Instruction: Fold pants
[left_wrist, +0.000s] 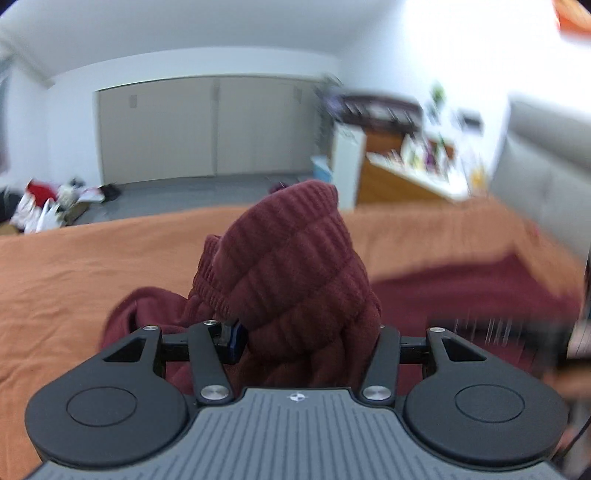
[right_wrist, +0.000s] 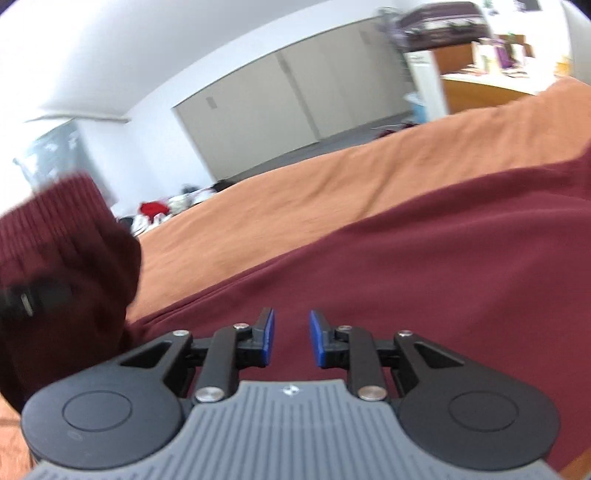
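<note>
The dark red pants (left_wrist: 288, 251) lie partly on the orange bed cover (left_wrist: 74, 277). My left gripper (left_wrist: 310, 332) is shut on a thick bunch of their ribbed end, which stands up between the fingers and hides the right pad. The rest of the pants (left_wrist: 461, 288) lies flat on the bed to the right. In the right wrist view my right gripper (right_wrist: 291, 321) is open a narrow way, its blue pads bare, just over the flat pants (right_wrist: 424, 258). The lifted ribbed end (right_wrist: 66, 229) hangs blurred at the left.
Beyond the bed (right_wrist: 332, 184) are pale wardrobe doors (left_wrist: 207, 129), a heap of clothes and bags on the floor (left_wrist: 48, 203), a cluttered wooden desk (left_wrist: 406, 177) and a grey padded headboard (left_wrist: 546, 166) at the right.
</note>
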